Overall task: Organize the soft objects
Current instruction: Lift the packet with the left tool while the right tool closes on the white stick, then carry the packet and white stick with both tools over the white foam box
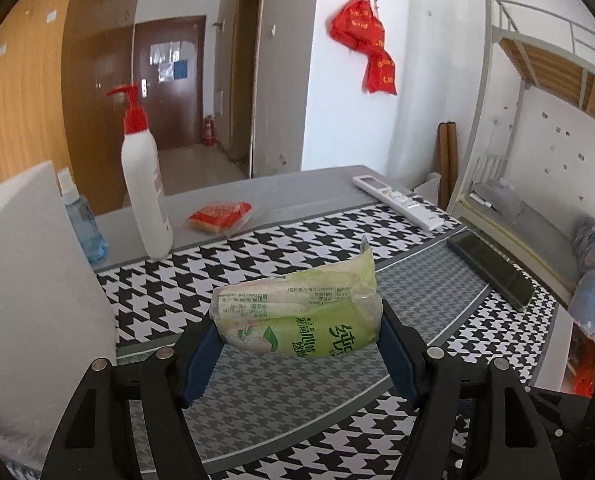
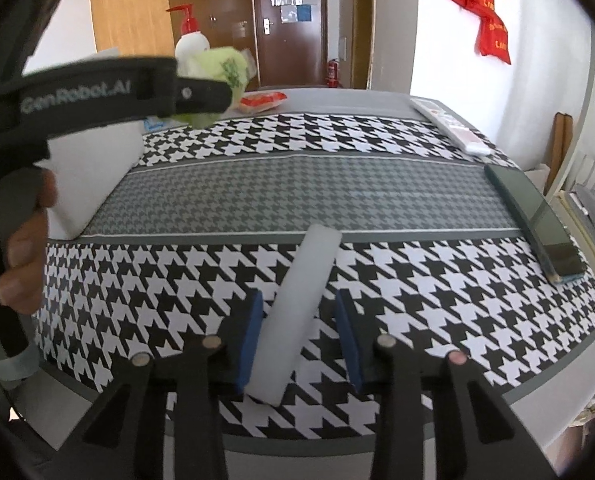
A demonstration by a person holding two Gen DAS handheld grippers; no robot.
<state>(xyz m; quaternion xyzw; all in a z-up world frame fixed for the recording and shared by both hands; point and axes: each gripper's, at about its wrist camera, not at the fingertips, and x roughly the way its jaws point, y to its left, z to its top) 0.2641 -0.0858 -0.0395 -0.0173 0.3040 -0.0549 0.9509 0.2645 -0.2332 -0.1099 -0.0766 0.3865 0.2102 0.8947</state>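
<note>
The left tool pinches a green tissue pack between its blue pads and holds it clear of the bench, so that piece seems mid-transfer. The right tool stands spread around a white foam strip that lies on the cloth; its left pad is at the strip's edge, the right pad apart, so I judge the grip not yet made.

Beyond the left tool, a red snack packet lies untouched far ahead, and a big white foam block sits just to its left. No soft piece looks sorted yet.

Counted near to far:
- one tissue pack
- one foam strip
- one foam block
- one phone
- one snack packet
- one pump bottle
- one blue bottle
- one remote
</note>
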